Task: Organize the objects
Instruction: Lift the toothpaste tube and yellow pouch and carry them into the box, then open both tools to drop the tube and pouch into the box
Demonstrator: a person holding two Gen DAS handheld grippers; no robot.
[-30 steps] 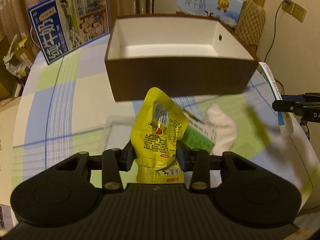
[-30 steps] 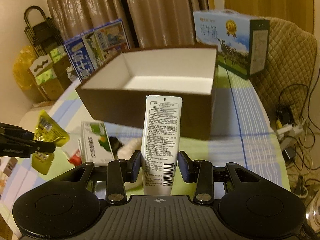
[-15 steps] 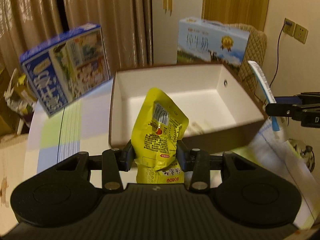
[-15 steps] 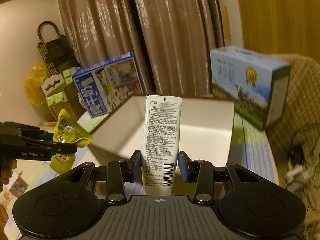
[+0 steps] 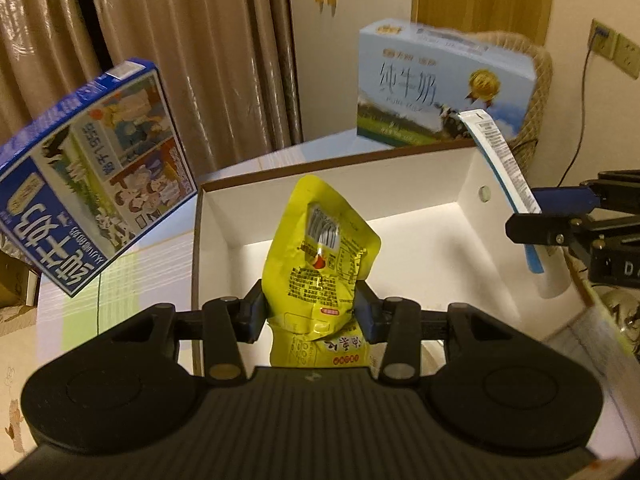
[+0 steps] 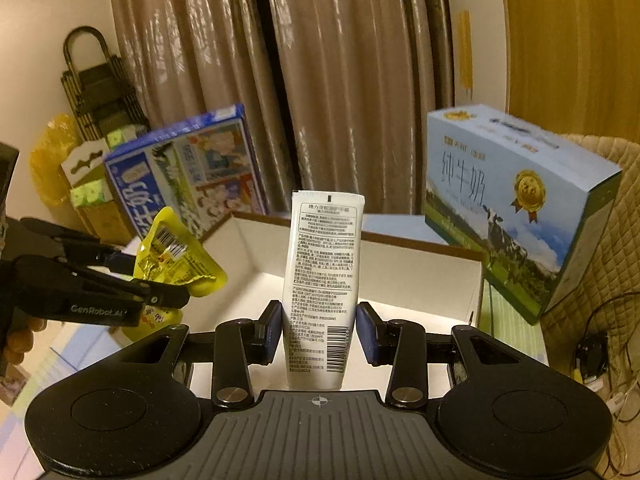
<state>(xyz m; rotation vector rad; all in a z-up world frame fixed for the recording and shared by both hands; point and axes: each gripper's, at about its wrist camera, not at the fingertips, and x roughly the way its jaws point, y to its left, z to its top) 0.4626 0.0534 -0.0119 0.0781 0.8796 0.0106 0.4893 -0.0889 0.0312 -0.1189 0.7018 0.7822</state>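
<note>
Left gripper (image 5: 310, 312) jaws pinch yellow pouch (image 5: 322, 256); right gripper (image 6: 319, 330) jaws pinch white tube (image 6: 322, 280). Both over open box (image 5: 420, 236) on checked counter (image 5: 120, 280); curtains (image 6: 320, 80) behind, possibly window.

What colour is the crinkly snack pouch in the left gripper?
Bright yellow crinkly snack pouch with black print and a barcode; clearest in the left wrist view.

The left gripper (image 5: 310, 314) points down – its jaws have just opened a little, pads touching a pouch. The right gripper (image 6: 319, 332) squeezes a tube – a hand (image 6: 18, 340) shows beside it.
</note>
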